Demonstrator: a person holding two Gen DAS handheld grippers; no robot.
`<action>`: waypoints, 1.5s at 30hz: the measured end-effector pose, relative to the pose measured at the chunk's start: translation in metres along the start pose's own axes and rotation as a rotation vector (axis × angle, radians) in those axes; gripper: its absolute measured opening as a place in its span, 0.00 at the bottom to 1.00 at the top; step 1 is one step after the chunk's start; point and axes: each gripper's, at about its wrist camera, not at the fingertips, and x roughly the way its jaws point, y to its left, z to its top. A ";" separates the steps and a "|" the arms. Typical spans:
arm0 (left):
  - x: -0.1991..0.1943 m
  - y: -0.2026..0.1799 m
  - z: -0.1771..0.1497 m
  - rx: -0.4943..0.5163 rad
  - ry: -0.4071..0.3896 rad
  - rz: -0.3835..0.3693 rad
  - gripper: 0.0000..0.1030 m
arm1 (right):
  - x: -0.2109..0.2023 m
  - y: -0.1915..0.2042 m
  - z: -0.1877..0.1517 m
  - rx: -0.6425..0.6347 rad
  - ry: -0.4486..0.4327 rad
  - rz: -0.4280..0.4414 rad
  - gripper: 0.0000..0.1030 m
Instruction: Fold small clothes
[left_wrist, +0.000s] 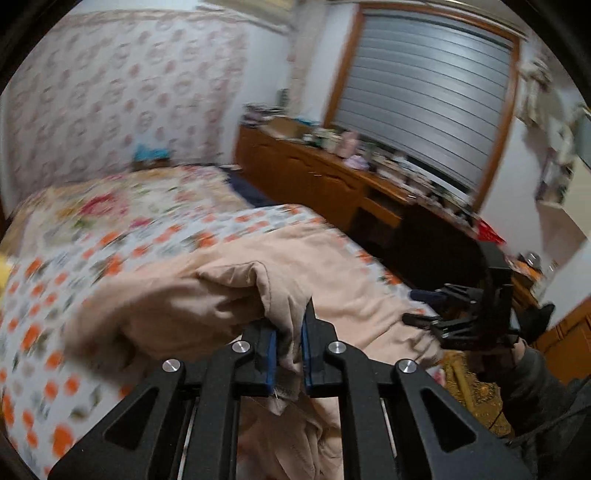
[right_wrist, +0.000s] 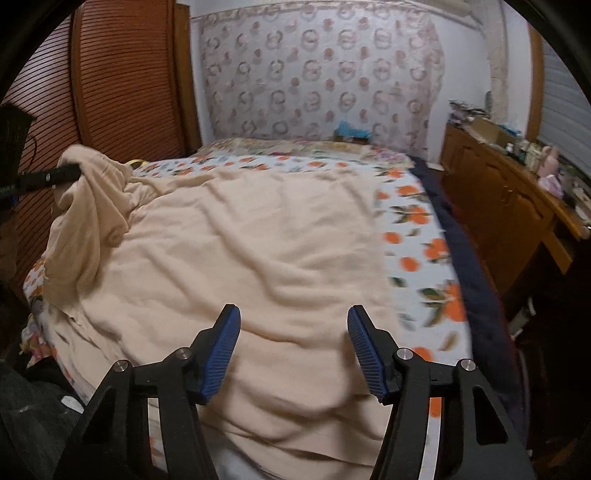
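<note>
We see the left claw (left_wrist: 288, 347) clenched on a bunched corner of a peach-beige garment (right_wrist: 240, 251), its blue pads (left_wrist: 269, 350) pinching a fold of cloth lifted clear of the bed (right_wrist: 424, 236). In the right wrist view that raised corner hangs at about ten o'clock, with the left claw's dark finger poking into it, while the rest of the garment lies spread and rumpled across the orange-flowered bedspread (left_wrist: 48, 332).

The right claw (right_wrist: 293, 350) stands released, nothing between its ribbed pads, hovering just above the near part of the cloth. From it the garment stretches away toward twelve o'clock, its long axis running from the near edge toward the headboard wall; the free near edge lies at six o'clock, directly beneath. We judge the right claw the nearer to that unheld edge, so the next step in folding probably calls for it to pinch there while the left carries its corner across.

The surface is a soft, quilted bed, likely to let the fabric drag and wrinkle. Around it: pink rose-ring wallpaper (right_wrist: 325, 74), a slatted wooden wardrobe (right_wrist: 122, 81) at nine o'clock, a cluttered wooden dresser (right_wrist: 509, 184) at three o'clock beneath a shuttered window (left_wrist: 424, 81). The left view is motion-blurred.
</note>
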 end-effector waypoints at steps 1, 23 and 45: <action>0.006 -0.008 0.006 0.017 0.004 -0.015 0.11 | -0.003 -0.006 -0.001 0.010 -0.004 -0.014 0.58; 0.043 -0.060 0.022 0.132 0.058 -0.001 0.73 | -0.029 -0.054 -0.012 0.100 -0.040 -0.042 0.56; -0.013 0.056 -0.046 -0.082 0.027 0.302 0.75 | 0.007 0.033 0.049 -0.130 -0.097 0.101 0.56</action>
